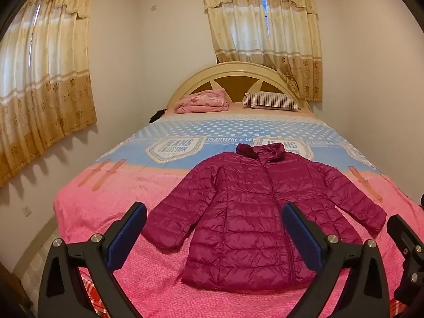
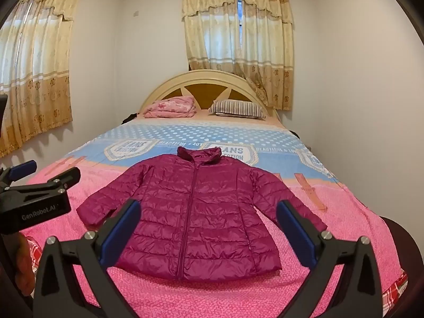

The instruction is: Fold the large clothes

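Note:
A magenta quilted puffer jacket (image 1: 254, 206) lies flat on the bed, zipped, front up, collar toward the headboard, both sleeves spread out. It also shows in the right wrist view (image 2: 196, 217). My left gripper (image 1: 214, 230) is open and empty, held above the jacket's hem near the foot of the bed. My right gripper (image 2: 209, 225) is open and empty, also above the hem. The left gripper shows at the left edge of the right wrist view (image 2: 45, 175). Part of the right gripper shows at the right edge of the left wrist view (image 1: 408, 241).
The bed has a pink blanket (image 1: 106, 212) over a blue dotted sheet (image 1: 225, 127). A folded pink quilt (image 1: 204, 100) and a striped pillow (image 1: 270, 100) lie by the cream headboard (image 1: 238, 69). White walls flank the bed; curtains (image 1: 265, 31) hang behind.

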The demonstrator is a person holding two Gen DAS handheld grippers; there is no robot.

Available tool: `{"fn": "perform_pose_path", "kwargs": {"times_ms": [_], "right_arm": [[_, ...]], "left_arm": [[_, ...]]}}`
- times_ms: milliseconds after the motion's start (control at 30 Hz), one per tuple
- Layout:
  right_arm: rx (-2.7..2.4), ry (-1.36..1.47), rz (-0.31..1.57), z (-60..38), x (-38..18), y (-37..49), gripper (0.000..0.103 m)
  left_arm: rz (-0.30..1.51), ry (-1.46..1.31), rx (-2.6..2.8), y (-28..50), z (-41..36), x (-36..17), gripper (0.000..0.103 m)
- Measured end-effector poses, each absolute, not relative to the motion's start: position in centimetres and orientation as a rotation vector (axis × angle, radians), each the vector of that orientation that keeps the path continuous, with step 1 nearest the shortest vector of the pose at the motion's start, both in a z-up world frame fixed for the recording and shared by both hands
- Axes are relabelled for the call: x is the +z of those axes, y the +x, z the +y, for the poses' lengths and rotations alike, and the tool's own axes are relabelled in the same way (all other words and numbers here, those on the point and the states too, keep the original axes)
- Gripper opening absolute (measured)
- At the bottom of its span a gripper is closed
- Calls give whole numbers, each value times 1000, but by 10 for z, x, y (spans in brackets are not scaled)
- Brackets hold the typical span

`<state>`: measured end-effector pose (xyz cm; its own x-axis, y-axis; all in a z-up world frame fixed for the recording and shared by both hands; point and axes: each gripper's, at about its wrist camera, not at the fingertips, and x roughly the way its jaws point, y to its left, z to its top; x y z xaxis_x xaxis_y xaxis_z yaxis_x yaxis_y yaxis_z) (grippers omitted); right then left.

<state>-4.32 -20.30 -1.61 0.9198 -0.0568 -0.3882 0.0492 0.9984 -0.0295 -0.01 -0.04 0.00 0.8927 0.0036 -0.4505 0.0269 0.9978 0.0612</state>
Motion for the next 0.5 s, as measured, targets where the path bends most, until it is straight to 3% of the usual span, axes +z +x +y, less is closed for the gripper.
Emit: {"fn": "perform_pose_path", "kwargs": {"times_ms": [500], "right_arm": [[-46, -5, 416, -206, -17, -43, 103]], "left_arm": [[470, 51, -23, 0, -5, -5, 102]]}}
